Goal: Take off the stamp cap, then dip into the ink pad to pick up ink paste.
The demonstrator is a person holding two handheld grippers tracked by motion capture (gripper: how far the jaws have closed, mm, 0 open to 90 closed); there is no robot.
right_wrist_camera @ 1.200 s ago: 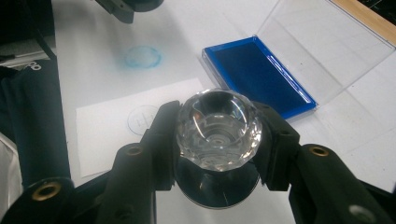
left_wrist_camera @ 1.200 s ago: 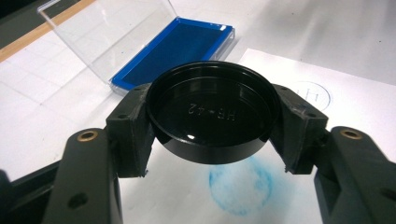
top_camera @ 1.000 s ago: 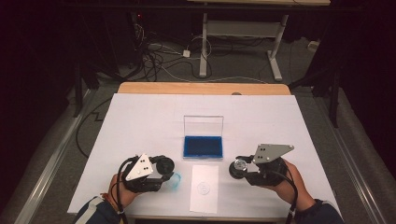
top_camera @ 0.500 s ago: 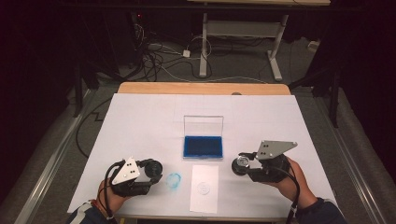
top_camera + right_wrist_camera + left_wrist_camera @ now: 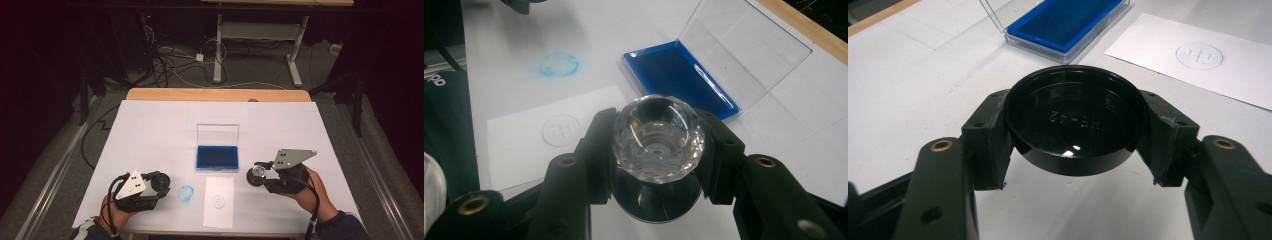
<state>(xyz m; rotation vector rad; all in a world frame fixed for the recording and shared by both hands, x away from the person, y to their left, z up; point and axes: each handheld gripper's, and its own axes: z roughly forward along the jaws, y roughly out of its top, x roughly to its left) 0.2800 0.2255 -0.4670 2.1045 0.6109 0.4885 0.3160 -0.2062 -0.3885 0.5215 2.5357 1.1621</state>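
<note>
high view: the left tool point(image 5: 159, 181) sits at the near left of the white counter point(image 5: 150, 130), closed on a round black cap point(image 5: 159, 179). the right tool point(image 5: 260, 175) is at the near right, gripping a stamp point(image 5: 258, 174) with a clear faceted knob. between them lies a paper slip point(image 5: 219, 201) bearing a printed circle, and just left of it a blue smudge point(image 5: 186, 193) on the counter. behind the slip, just apart from it, stands an open ink pad case point(image 5: 217, 156), its clear lid up and the blue pad exposed.

left gripper view: the black cap point(image 5: 1075, 120) is pinched across its rim, open side up, raised lettering inside. it looks like thin, light, stiff plastic with a glossy, likely slippery wall; the rim grip across the widest part seems the sound one, and hard squeezing could flex it. the ink pad case point(image 5: 1068, 25) and paper slip point(image 5: 1193, 55) lie beyond.

right gripper view: the stamp point(image 5: 658, 132) is clamped at the sides of its faceted knob, a dark round base showing below. the knob looks hard, smooth and probably heavier than the cap; the facets give the jaws flats to bite on, though it could twist if held off-centre. the inked face i cannot see. the blue smudge point(image 5: 558, 64) lies beyond the slip.
</note>
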